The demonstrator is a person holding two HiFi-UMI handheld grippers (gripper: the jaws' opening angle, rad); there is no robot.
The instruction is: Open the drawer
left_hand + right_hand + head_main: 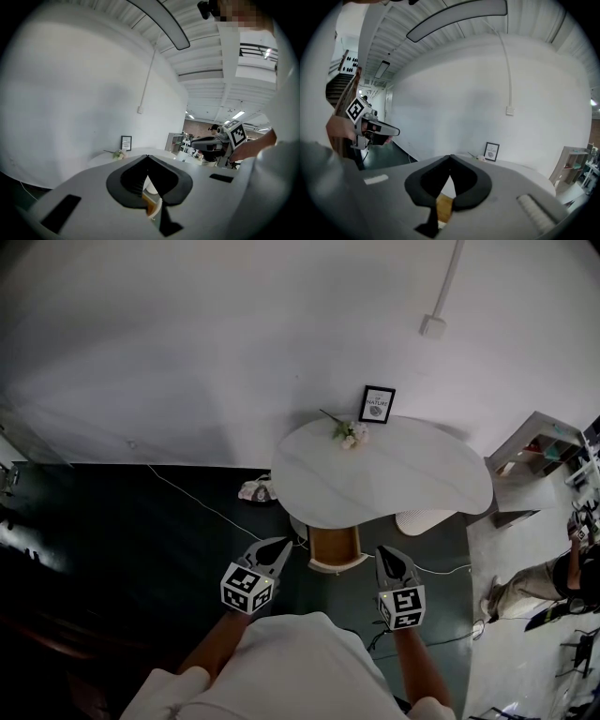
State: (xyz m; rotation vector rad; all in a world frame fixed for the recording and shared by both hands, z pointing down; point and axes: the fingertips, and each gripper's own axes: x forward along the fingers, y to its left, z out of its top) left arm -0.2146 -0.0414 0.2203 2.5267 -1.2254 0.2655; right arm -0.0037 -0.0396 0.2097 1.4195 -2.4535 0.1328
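Both the left tongs (284, 544) and the right tongs (390, 554) were closed and empty, poised near the drawer (334, 546), which appeared already pulled out beneath the white surface (412, 474).

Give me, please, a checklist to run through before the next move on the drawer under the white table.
1. Left claw empty: ok, jaws together, nothing between them.
2. Right claw empty: ok, jaws together, nothing between them.
3. Drawer in view: ok, under the table's near edge, ahead between both claws.
4. Claws apart from drawer: ok, neither touches it.
5. Drawer shut at start: not ok, it seems pulled out, wooden inside showing.
6. Handle found: cannot tell.
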